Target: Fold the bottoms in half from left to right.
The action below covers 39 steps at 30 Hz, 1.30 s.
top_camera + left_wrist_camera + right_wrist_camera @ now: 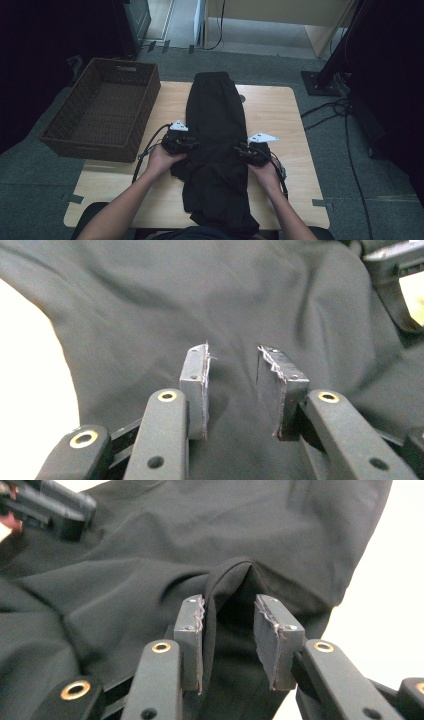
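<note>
Garment: a black garment is lying lengthwise along the wooden table, its near end hanging over the person's edge.
Left gripper: the left gripper is sitting at the garment's left edge. In the left gripper view its jaws are standing apart with a clear gap — released, nothing pinched; flat black cloth is lying beyond and beneath the fingers.
Right gripper: the right gripper is sitting at the garment's right edge. Its jaws are likewise parted; a raised fold of cloth is standing between the fingers, leaning against the left-hand pad, clear of the other — not clamped.
Opposite gripper: each is showing beyond the other's fingers, across the cloth.
Basket: a brown wicker basket is resting over the table's left edge, well apart from the left gripper's fingers.
</note>
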Available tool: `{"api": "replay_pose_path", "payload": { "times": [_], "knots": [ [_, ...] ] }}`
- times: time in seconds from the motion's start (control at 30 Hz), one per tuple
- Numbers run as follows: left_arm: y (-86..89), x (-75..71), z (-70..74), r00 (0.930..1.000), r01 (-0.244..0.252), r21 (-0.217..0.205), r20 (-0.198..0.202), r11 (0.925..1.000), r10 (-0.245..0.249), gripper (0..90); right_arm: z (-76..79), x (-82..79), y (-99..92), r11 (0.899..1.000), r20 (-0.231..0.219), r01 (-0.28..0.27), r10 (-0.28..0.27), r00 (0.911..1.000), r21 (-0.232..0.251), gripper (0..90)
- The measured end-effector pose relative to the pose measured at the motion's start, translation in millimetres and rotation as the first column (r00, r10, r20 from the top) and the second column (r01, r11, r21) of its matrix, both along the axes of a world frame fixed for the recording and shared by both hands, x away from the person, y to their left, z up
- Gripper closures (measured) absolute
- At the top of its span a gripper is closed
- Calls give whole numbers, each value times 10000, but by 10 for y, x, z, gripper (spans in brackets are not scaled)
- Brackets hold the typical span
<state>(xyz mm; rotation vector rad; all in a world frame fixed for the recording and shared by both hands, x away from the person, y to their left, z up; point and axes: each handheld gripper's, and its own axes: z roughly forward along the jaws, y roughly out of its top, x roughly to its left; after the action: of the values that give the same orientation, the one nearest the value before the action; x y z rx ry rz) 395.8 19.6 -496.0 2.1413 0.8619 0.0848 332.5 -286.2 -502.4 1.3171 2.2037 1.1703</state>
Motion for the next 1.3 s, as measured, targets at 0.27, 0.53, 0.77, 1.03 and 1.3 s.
{"api": "replay_pose_path", "payload": {
  "times": [0.27,0.53,0.77,1.03,1.3],
  "knots": [
    [-46,412,31,9993,-341,473,-146,9983,349,576,104,524,59,9991,147,-188,194,9997,-389,638],
    [-92,564,-27,9995,-277,316,180,9991,271,361,80,876,86,9990,-263,-67,56,9996,-438,608],
    [-74,612,-111,9994,-257,183,-208,9995,261,353,6,968,106,9983,-522,-189,160,9985,-551,578],
    [-64,611,-139,9996,-205,557,220,9982,193,524,-121,954,166,9978,-489,-225,194,9986,-629,587],
    [-1,513,-177,9989,-218,338,431,9992,204,696,-183,806,161,9966,175,-181,195,9997,-799,594]
  ]
}}
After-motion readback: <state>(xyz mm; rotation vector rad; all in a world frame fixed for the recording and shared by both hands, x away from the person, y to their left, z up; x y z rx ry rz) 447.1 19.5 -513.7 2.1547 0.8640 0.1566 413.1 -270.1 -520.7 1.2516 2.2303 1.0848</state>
